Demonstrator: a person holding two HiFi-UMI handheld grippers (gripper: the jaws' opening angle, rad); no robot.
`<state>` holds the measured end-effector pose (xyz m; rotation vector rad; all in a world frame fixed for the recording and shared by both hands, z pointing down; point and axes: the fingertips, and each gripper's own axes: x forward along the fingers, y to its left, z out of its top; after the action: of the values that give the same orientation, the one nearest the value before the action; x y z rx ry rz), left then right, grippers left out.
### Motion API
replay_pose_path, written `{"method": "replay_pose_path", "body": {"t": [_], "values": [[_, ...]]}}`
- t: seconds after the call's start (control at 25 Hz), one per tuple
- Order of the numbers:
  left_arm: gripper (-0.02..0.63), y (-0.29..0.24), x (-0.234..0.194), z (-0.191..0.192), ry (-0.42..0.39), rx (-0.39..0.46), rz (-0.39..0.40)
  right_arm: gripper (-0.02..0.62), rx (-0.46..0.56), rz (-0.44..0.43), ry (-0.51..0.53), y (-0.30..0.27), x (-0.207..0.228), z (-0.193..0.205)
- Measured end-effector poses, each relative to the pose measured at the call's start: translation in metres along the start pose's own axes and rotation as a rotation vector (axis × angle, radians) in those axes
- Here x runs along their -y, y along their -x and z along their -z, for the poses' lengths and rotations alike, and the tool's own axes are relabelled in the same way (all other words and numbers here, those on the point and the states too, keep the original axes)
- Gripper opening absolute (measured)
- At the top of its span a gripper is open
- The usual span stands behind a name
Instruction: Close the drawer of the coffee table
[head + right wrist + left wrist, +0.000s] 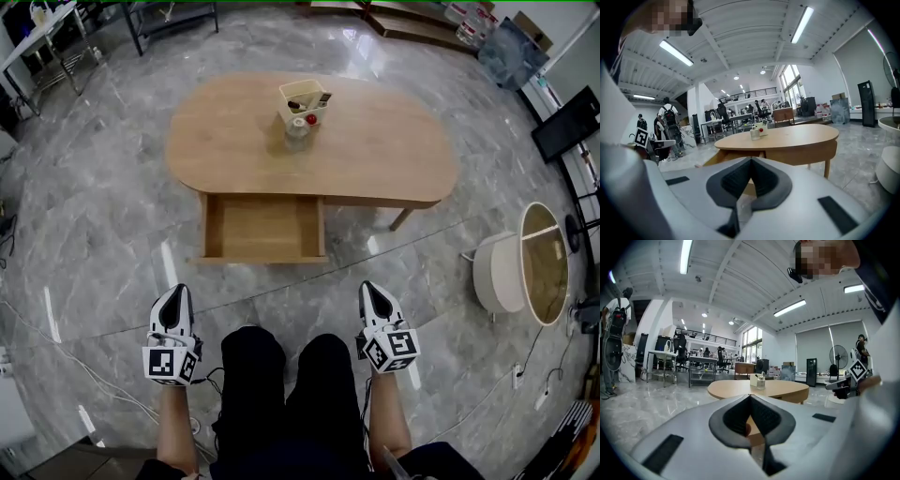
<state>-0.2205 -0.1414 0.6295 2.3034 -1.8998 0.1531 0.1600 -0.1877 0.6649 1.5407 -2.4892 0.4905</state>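
A light wooden oval coffee table [375, 150] stands ahead of me on the marble floor. Its drawer [263, 229] is pulled out toward me and looks empty. The left gripper [174, 300] hangs near my left knee, shut, holding nothing, well short of the drawer front. The right gripper [374, 296] hangs by my right knee, also shut and empty. In the left gripper view the table [787, 389] shows beyond the closed jaws of the left gripper [750, 397]. In the right gripper view the table [797, 138] and drawer side [715, 158] lie past the right gripper [751, 161].
A small white holder with items and a glass jar [302, 105] sits on the tabletop. A round white side table with a wooden top [525, 264] stands to the right. Cables trail on the floor at the left and right. Desks and people are far off.
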Motion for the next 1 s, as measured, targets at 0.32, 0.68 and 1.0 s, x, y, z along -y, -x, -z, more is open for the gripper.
{"method": "replay_pose_path", "body": {"t": [0.32, 0.68, 1.0], "values": [[0.026, -0.009, -0.010, 0.078, -0.008, 0.012, -0.022, 0.026, 0.015, -0.021, 0.041, -0.032, 0.010, 0.061], [0.025, -0.028, -0.011, 0.117, -0.005, 0.000, -0.010, 0.026, 0.011, -0.029, 0.039, -0.045, 0.003, 0.086], [0.026, -0.050, -0.021, 0.139, -0.021, -0.021, 0.001, 0.026, 0.004, -0.022, 0.041, -0.071, 0.006, 0.105]]}}
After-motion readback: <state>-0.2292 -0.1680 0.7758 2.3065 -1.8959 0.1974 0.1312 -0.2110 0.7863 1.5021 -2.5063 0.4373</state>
